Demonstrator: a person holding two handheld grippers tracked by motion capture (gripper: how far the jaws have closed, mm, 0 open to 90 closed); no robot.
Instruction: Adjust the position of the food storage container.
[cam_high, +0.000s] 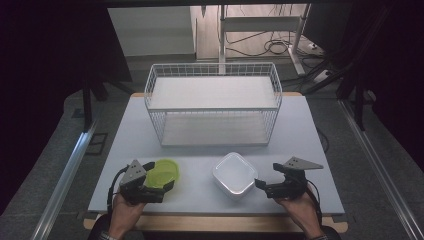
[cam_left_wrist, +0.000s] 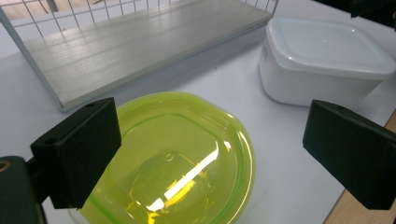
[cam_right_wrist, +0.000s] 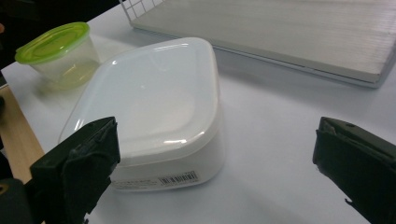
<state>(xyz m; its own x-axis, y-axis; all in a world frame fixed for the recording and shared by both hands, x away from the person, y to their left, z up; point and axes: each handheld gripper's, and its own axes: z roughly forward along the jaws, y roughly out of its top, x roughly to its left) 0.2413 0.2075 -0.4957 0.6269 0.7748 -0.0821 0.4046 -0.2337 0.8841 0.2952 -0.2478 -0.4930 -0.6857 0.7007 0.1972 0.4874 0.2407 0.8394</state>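
Dark room, cables on the floor behind; a pale table (cam_high: 305, 125) with a white wire rack (cam_high: 213, 102) standing at its far middle, two shelf boards inside; the high view gives the whole layout, both hands at the near edge, wooden trim along it.

Left gripper (cam_high: 161, 181) sits at the near left, right against the green-lidded container (cam_high: 163, 172); its own view looks down on the green lid (cam_left_wrist: 173, 158) (clear tub beneath, glare on top) between wide-spread jaws that grip nothing; whether the pads touch the lid rim I cannot tell.

Right gripper (cam_high: 260, 181) is at the near right, just beside the white container (cam_high: 234, 173); jaws wide apart, nothing held; in the right gripper view the white container (cam_right_wrist: 149, 112) lies ahead toward the left jaw, with a barcode label on its side wall that the high view does not resolve.

The right gripper view also shows the green-lidded container (cam_right_wrist: 58, 53) from the side, farther off; the left gripper view shows the white container (cam_left_wrist: 322, 60) at upper right and the rack's lower shelf (cam_left_wrist: 140, 42) close behind.
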